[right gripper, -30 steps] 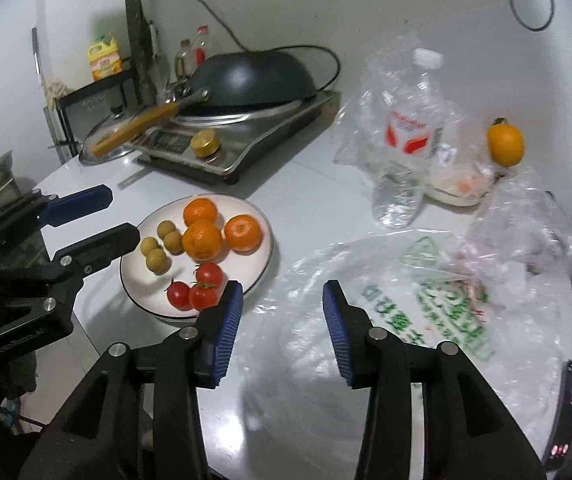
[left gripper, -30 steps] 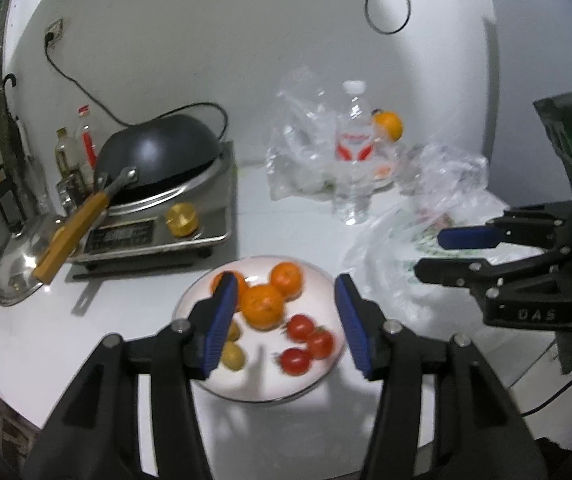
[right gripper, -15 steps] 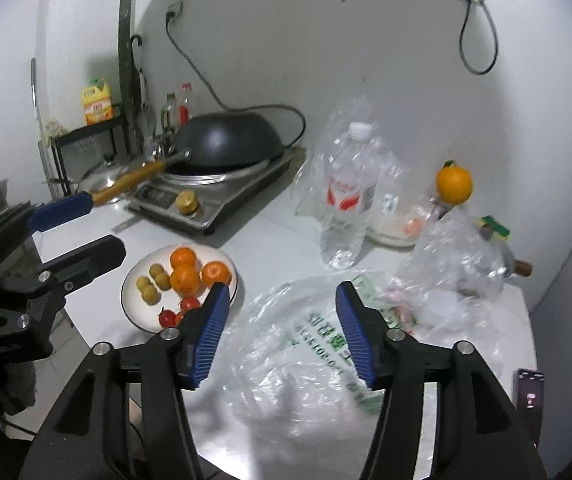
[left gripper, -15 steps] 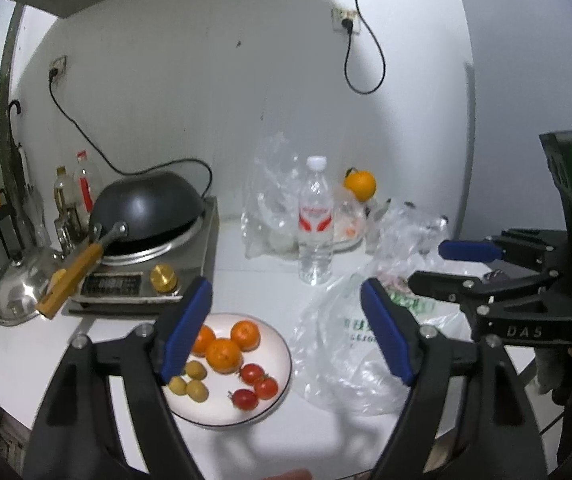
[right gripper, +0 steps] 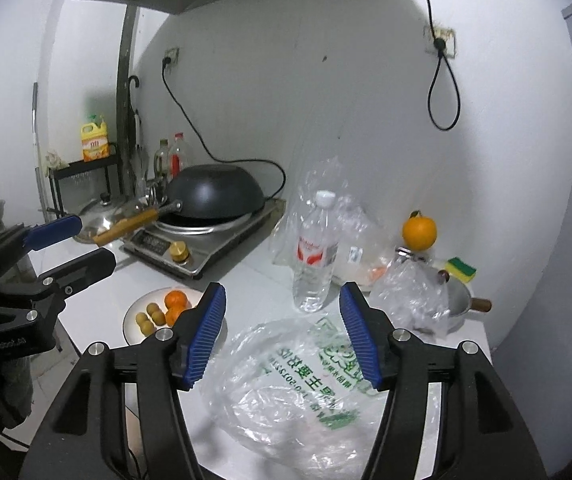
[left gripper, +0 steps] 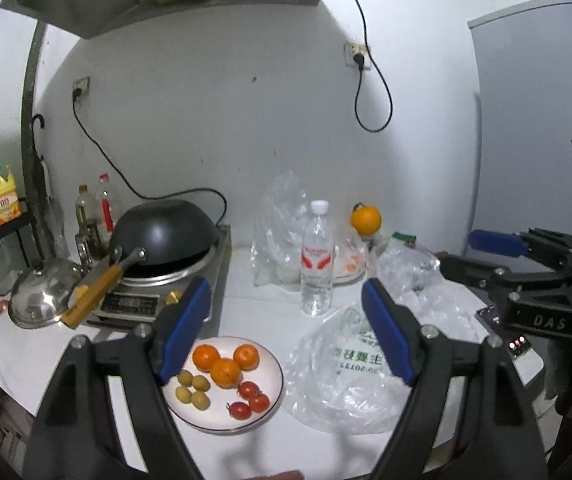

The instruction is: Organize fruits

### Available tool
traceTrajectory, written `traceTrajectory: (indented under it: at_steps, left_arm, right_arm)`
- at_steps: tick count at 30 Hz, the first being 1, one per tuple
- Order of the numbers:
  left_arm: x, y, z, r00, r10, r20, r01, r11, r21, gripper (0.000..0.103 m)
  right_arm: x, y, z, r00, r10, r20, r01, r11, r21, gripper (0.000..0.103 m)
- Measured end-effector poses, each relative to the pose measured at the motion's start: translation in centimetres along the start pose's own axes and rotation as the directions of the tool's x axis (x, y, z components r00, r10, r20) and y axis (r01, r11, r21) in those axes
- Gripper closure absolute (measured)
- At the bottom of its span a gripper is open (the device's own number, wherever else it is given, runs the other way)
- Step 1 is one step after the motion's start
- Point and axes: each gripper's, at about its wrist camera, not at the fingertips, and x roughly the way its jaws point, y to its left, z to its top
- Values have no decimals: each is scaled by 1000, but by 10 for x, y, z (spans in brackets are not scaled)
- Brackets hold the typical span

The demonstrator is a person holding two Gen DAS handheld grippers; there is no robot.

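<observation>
- Plastic bag (right gripper: 305, 380) is lying flat and empty on the white counter (left gripper: 258, 300), just right of the plate (left gripper: 274, 392); it's thin, limp and slick, so you're better off pinching a rim fold than the middle.
- Plate is holding three oranges (left gripper: 226, 372), four small green-yellow fruits (left gripper: 192, 388) and three cherry tomatoes (left gripper: 252, 398), sorted into groups by kind.
- Tomatoes are looking soft and easy to burst; I'd grip across the widest part with light pressure. Oranges are looking firmer and heavier, round, and likely to roll.
- One more orange (right gripper: 419, 232) is sitting high up at the back right, well apart from the plate.
- Your left gripper (left gripper: 286, 332) is hanging above the plate with pads apart and nothing between them.
- Your right gripper (right gripper: 282, 336) is opening over the bag, nothing between its pads.
- Bag is carrying green print, Chinese characters plus digits, not reading cleanly. Water bottle (right gripper: 315, 256) is showing a red-and-white label, text too small. Right gripper body is reading "DAS" in the left view.
</observation>
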Motion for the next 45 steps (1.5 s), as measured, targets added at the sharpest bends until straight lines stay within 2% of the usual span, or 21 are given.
traceTrajectory:
  at_steps: [13,17,30,45]
  left_arm:
    - [-24,-15,17,997,34,74,-36,999,26,11]
    - [-37,-23,25,992,45,119,-51,998,46,3]
    - [-56,-33,40,980,86,182,-94,995,40,2]
    - [-51,-37,41,982,66,177,-74,997,36,2]
  right_arm:
    - [-30,-8,11,997,-11,70,11,1000,-2,37]
    - [-39,-13,16,996,-22,92,23,1000,-4,37]
    - [-61,-24,25,989,-25,144,25,1000,6,36]
    - [-62,-28,24,988,-20,151,19,1000,11,36]
